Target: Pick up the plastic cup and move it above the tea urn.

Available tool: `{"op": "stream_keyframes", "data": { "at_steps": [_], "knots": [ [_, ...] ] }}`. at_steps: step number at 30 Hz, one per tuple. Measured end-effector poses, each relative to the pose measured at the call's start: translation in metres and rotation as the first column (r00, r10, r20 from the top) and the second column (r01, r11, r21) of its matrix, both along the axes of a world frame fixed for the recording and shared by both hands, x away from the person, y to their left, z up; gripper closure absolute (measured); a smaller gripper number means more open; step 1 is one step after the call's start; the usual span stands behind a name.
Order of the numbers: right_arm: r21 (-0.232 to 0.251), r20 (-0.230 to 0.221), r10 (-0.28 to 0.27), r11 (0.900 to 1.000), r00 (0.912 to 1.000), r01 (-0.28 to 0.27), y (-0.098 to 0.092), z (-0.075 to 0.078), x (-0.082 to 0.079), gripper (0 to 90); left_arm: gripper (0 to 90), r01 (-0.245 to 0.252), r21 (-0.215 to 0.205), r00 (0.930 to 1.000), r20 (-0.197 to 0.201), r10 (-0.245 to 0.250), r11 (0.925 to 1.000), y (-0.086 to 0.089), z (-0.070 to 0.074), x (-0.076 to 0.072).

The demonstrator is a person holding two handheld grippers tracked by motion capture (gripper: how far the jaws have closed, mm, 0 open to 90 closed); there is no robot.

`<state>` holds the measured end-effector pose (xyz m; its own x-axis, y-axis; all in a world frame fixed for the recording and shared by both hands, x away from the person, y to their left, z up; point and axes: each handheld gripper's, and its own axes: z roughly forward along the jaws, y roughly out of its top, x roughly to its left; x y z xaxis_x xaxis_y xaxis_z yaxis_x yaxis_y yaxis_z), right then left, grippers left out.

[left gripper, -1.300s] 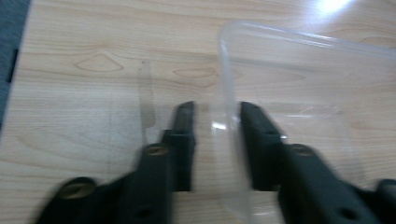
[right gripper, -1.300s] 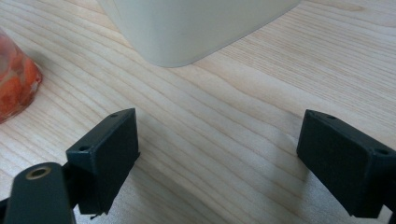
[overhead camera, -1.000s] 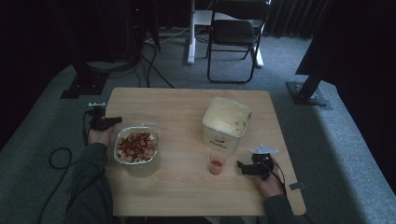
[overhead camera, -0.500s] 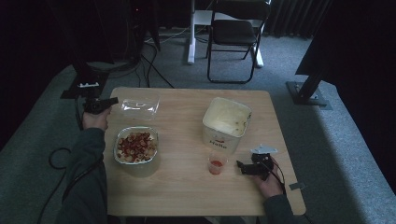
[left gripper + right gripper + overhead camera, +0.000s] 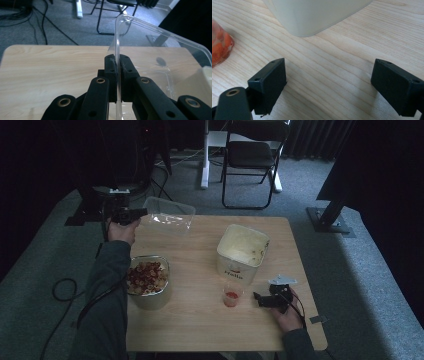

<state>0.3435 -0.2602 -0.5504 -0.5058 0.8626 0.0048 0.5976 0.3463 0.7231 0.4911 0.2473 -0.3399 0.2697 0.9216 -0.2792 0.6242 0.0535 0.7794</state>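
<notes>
A: Lower right of the high view. What is the right gripper [image 5: 257, 299] doing?

B: It lies low on the table [image 5: 200, 320] with its fingers [image 5: 268, 82] spread wide and nothing between them. The small cup of red sauce [image 5: 231, 296] stands just beside it, and the cream tub [image 5: 242, 251] lies a little beyond. For this step it is best left parked, clear of both.

A: Lower left of the same view?

B: The open container of red and pale food [image 5: 147, 280] sits on the table beside the person's left sleeve, uncovered. Judged from that, the step in hand is carrying its clear lid [image 5: 168, 215] away to set it down.

A: Upper left: how is the lid held?

B: The left gripper [image 5: 145, 212] has its fingers [image 5: 111, 72] closed on the lid's thin rim [image 5: 117, 50], pinching one edge only. The lid juts out to the right of the gripper, in the air over the far left corner of the table.

A: What makes the move go well?

B: An edge pinch on slick plastic is likely to pivot, so keep the squeeze firm and the wrist steady. Choose bare table at the far left, well apart from the tub. Lower until the free edge touches, lay the lid flat, and only then open.
</notes>
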Motion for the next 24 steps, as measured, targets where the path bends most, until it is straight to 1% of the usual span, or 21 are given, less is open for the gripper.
{"op": "stream_keyframes", "data": {
  "at_steps": [2, 5, 10, 14, 17, 21, 24],
  "knots": [
    [0.000, 0.000, 0.000, 1.000, 1.0000, 0.000, 0.000, 0.000, 0.000, 12.4, 86.7, 0.013, -0.008, 0.9999, 0.004, -0.013, 0.9999, -0.008, 0.004, 0.001],
    [0.000, 0.000, 0.000, 1.000, 1.0000, 0.000, 0.000, 0.000, 0.000, 12.4, 86.6, 0.033, 0.008, 0.9994, 0.009, -0.033, 0.9994, -0.023, 0.011, 0.002],
    [0.000, 0.002, 0.000, 1.000, 1.0000, 0.000, 0.000, 0.000, 0.000, 12.5, 86.6, 0.065, 0.005, 0.9976, 0.024, -0.065, 0.9979, -0.048, 0.021, 0.003],
    [0.000, 0.001, 0.000, 1.000, 1.0000, 0.000, 0.000, 0.000, 0.000, 12.4, 86.5, 0.094, 0.012, 0.9951, 0.032, -0.094, 0.9955, -0.067, 0.027, 0.004],
    [0.000, 0.001, 0.000, 1.000, 1.0000, 0.000, 0.000, 0.000, 0.000, 12.4, 86.4, 0.117, 0.018, 0.9924, 0.035, -0.118, 0.9929, -0.083, 0.030, 0.005],
    [0.000, 0.000, 0.000, 1.000, 1.0000, 0.000, 0.000, 0.000, 0.000, 12.4, 86.3, 0.158, 0.046, 0.9861, 0.044, -0.160, 0.9863, -0.107, 0.035, 0.005],
    [0.001, 0.001, 0.000, 1.000, 1.0000, 0.000, 0.000, 0.000, 0.000, 12.5, 86.2, 0.181, 0.044, 0.9817, 0.051, -0.183, 0.9825, -0.121, 0.038, 0.004]
  ]
}}
